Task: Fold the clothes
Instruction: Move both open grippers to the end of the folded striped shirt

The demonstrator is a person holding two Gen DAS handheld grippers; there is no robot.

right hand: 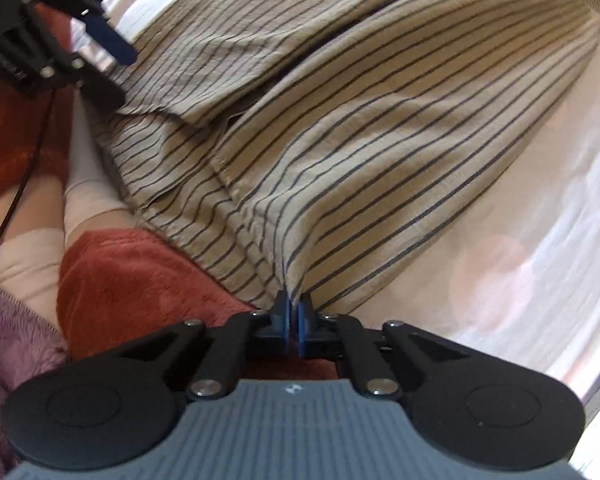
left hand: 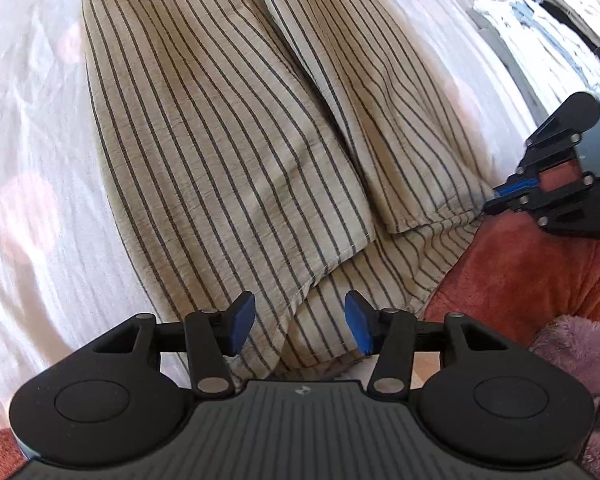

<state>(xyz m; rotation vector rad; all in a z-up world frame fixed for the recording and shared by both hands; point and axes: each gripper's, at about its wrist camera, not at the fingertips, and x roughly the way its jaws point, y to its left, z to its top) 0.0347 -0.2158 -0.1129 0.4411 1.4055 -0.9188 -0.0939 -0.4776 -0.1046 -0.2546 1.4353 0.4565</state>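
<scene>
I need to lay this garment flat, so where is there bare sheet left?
Bare white sheet lies left of the beige striped garment, and right of it in the right wrist view. Nearest the hand-held grippers it is crowded: rust fleece blanket, purple fleece.

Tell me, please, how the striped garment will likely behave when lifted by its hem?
The striped garment looks thin and creased, so it will probably hang limp. The right gripper bunches its hem, suggesting light cloth. The left gripper is open, so that side likely sags.
</scene>
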